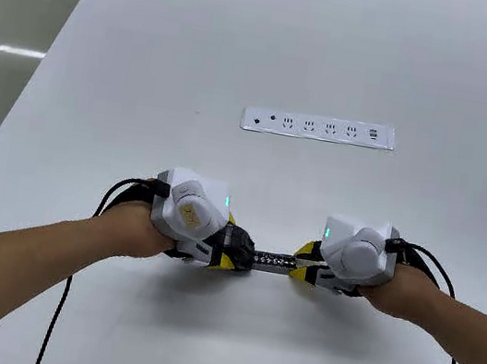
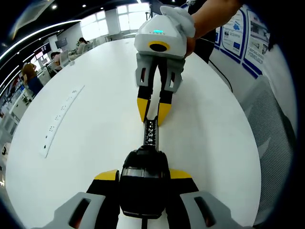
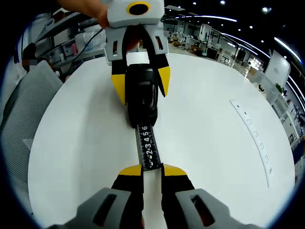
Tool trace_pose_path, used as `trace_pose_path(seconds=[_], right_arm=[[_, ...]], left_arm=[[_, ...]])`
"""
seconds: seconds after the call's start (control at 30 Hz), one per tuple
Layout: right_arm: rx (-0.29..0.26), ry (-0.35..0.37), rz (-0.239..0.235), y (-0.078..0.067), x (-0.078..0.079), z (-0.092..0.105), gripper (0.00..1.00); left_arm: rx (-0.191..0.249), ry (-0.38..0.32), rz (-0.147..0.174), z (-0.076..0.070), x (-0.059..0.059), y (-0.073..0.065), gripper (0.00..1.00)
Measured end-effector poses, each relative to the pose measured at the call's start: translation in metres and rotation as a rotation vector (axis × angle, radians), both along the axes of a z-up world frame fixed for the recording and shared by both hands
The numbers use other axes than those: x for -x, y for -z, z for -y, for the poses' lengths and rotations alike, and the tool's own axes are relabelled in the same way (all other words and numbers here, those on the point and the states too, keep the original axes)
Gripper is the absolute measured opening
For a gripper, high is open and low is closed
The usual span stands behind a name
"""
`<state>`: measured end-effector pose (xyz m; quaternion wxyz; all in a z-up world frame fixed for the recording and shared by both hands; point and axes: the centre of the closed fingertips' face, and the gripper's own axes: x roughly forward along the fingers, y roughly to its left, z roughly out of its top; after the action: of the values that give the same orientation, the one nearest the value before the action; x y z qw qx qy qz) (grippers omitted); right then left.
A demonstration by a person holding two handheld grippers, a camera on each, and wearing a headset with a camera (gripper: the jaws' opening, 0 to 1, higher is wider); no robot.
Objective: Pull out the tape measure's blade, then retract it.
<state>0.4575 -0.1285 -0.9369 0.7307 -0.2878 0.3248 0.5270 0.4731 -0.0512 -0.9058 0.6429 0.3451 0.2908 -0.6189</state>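
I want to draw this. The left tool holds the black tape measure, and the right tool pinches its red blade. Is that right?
Not red: the blade is black with white numbers, as the right gripper view shows. The left tool holds the tape measure; the right tool pinches it.

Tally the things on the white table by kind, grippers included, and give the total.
tape measure, blade partly out: 1
power strip: 1
grippers, the left gripper and the right gripper: 2
Total: 4
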Motion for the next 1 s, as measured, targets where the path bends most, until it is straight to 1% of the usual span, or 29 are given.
trace_pose_path(seconds=[0.23,0.47,1.0], right_arm=[[-0.004,-0.005,-0.004,0.0,0.001,0.006,0.11],[-0.008,-0.008,-0.001,-0.001,0.002,0.008,0.11],[-0.012,0.015,-0.012,0.0,0.002,0.017,0.11]], left_arm=[[-0.001,0.003,0.002,0.0,0.0,0.001,0.34],[-0.003,0.008,0.001,0.001,0.0,0.001,0.34],[-0.007,0.012,0.001,0.001,0.0,0.001,0.34]])
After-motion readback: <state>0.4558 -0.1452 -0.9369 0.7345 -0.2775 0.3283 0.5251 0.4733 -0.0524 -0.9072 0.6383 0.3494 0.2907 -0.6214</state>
